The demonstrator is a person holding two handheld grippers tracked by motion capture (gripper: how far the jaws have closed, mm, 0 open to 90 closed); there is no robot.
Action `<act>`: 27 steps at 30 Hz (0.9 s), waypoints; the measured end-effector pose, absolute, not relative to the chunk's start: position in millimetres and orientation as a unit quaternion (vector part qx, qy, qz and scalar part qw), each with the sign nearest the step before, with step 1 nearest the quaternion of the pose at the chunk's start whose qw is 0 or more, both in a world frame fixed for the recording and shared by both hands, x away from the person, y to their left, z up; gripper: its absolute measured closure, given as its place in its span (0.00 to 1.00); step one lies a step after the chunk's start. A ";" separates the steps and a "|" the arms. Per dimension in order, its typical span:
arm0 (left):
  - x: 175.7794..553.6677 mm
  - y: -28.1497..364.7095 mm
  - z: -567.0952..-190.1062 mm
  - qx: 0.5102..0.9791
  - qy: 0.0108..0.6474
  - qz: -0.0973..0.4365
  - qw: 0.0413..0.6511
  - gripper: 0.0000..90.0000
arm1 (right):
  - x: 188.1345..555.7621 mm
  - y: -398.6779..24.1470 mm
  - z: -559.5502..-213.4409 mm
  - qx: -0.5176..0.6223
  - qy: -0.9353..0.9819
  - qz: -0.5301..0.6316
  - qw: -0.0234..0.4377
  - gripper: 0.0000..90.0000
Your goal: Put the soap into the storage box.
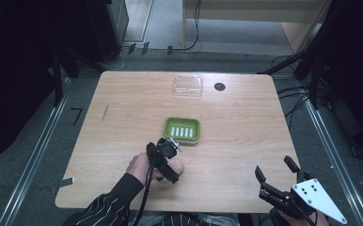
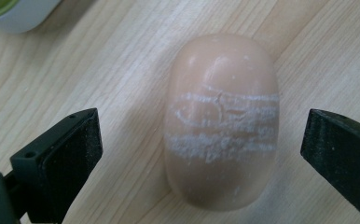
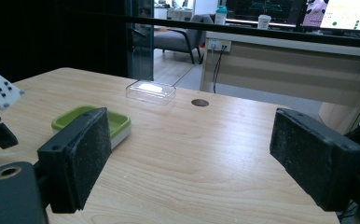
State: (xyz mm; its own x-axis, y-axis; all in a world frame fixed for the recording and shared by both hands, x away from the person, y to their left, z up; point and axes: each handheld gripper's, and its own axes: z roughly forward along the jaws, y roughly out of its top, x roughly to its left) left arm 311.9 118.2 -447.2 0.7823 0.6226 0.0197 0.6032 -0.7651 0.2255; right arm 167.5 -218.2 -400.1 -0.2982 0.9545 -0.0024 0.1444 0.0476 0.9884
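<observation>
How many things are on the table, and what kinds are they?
Soap bar: 1
Green soap dish: 1
Clear plastic lid: 1
Total: 3 things on the table. The left gripper is open around the soap bar, and the right gripper is open too.

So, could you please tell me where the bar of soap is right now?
The bar of soap lies flat on the wooden table, between the open jaws of the left gripper. In the high view it sits left of centre, just in front of the green soap dish.
</observation>
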 end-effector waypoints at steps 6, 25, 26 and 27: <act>313.0 111.9 -452.3 0.943 0.316 0.046 0.094 0.00 | 166.9 -218.8 -400.1 0.447 0.612 0.524 0.389 0.15; 312.7 112.1 -459.6 0.945 0.311 0.035 0.089 0.26 | 167.5 -218.2 -400.0 0.448 0.612 0.524 0.387 0.15; 312.9 112.2 -459.1 0.946 0.309 0.034 0.089 0.27 | 167.3 -218.3 -400.0 0.448 0.612 0.524 0.388 0.15; 312.0 111.9 -458.4 0.947 0.305 0.034 0.094 0.29 | 167.0 -218.6 -400.0 0.447 0.612 0.524 0.389 0.15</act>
State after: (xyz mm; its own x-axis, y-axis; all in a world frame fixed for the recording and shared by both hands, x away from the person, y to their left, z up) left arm 312.0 111.9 -458.4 0.8117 0.5840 0.0064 0.5713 -0.7962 0.1991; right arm 167.0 -218.6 -400.0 -0.2976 0.9547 -0.0064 0.1401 0.0503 0.9889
